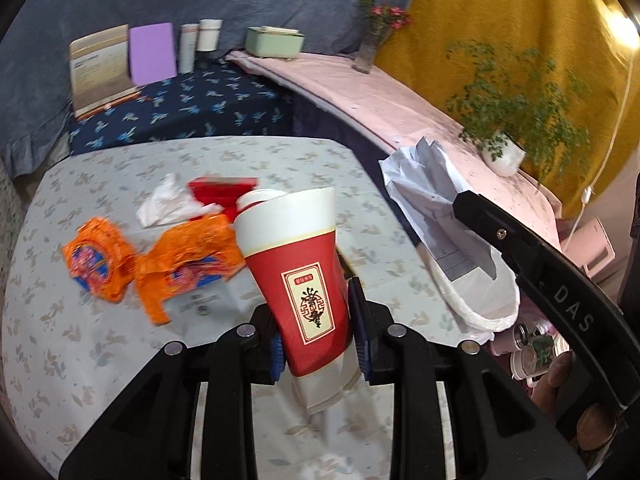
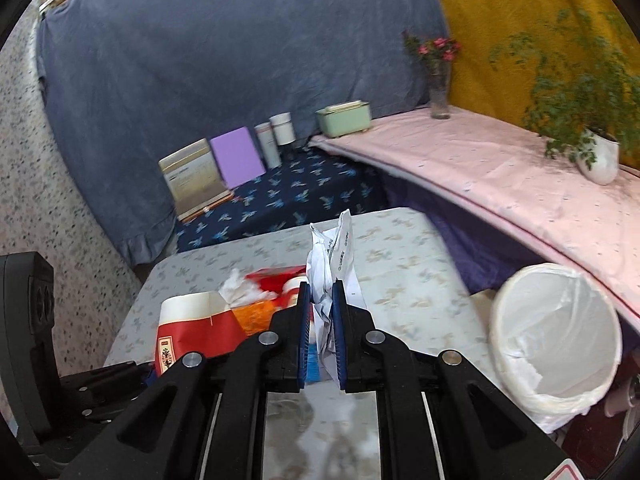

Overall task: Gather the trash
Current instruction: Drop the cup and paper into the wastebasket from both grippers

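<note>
- The bench [image 1: 100, 344] wears a pale leaf-print cloth, and every place below is given relative to it.
- At its left side lie two crumpled orange wrappers [image 1: 100, 258], touching each other.
- Just behind them, toward the bench's middle, sits a wad of white tissue [image 1: 164, 204], and against that a red box [image 1: 218, 190] (partly hidden by the cup in the left wrist view).
- Above the bench's near middle, the left gripper [image 1: 318, 344] has its jaws pressed on the lower part of a red-and-white paper cup [image 1: 300, 276]; the cup is lifted and tilted, its open white rim leaning away toward the red box.
- To the right of that, also above the bench, the right gripper [image 2: 322, 332] has its jaws clamped on a crumpled piece of white paper [image 2: 332, 260], which sticks up past the fingertips.
- Off the bench's right edge, lower than its top, stands a white trash bin [image 2: 556, 336] lined with a thin white bag, its mouth open and tilted toward the right wrist camera.
- Beyond the bench's right side runs a pink-covered shelf [image 2: 500, 176] carrying a potted plant [image 2: 600, 156] and a vase of flowers [image 2: 438, 80].
</note>
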The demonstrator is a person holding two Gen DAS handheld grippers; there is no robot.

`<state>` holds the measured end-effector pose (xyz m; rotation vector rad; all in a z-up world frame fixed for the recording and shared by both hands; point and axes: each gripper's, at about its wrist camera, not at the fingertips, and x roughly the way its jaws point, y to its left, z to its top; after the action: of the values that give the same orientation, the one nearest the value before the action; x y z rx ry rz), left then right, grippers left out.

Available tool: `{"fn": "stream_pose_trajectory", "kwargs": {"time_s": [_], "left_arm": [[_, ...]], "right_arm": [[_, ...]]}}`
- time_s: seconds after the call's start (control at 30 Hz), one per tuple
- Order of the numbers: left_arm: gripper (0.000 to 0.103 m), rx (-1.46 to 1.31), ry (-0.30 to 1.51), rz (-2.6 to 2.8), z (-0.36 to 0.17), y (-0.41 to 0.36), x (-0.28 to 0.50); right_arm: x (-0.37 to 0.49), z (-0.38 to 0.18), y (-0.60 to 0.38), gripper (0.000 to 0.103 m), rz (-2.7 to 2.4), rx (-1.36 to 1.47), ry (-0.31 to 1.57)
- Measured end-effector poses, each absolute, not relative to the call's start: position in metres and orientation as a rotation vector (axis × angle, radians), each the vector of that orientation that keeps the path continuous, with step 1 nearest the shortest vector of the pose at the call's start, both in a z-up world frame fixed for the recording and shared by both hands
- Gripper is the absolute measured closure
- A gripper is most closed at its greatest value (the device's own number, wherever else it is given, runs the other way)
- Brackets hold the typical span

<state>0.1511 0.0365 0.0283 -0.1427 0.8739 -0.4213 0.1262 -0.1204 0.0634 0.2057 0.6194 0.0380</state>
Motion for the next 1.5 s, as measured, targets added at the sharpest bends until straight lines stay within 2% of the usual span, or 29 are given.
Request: {"fn": "stream_pose_trajectory", "kwargs": {"time_s": [0.63,1.03,1.13,1.17,1.2,1.3,1.5], "left_arm": [[0.077,0.032,0.878,-0.702,0.025,-0.154,0.149],[0.076,0.115,0.894,-0.81,0.007,-0.226,0.17],[0.075,0.121,0.889,-0.818,0.004,-0.234,0.174],[0.069,0.124,0.887,-0.817,0.003,-0.236,0.175],[0.056,0.126,0.885,-0.81,0.002,-0.238,0.176],[0.042,0.111,0.869,-0.778,0.004,-0.237,0.181],[0.042,0.087,0.874,-0.763,0.006,-0.227,0.186]], "right_arm": [[0.081,0.036,-0.289,0.092,-0.282,0.296,0.642],[0.084,0.005,-0.341,0.092,-0.366,0.334,0.681],[0.087,0.004,-0.345,0.087,-0.391,0.317,0.672],[0.088,0.004,-0.346,0.086,-0.393,0.315,0.67],[0.088,0.005,-0.347,0.081,-0.397,0.317,0.666],[0.086,0.007,-0.353,0.076,-0.416,0.323,0.655],[0.08,0.016,-0.35,0.06,-0.429,0.308,0.632]]}}
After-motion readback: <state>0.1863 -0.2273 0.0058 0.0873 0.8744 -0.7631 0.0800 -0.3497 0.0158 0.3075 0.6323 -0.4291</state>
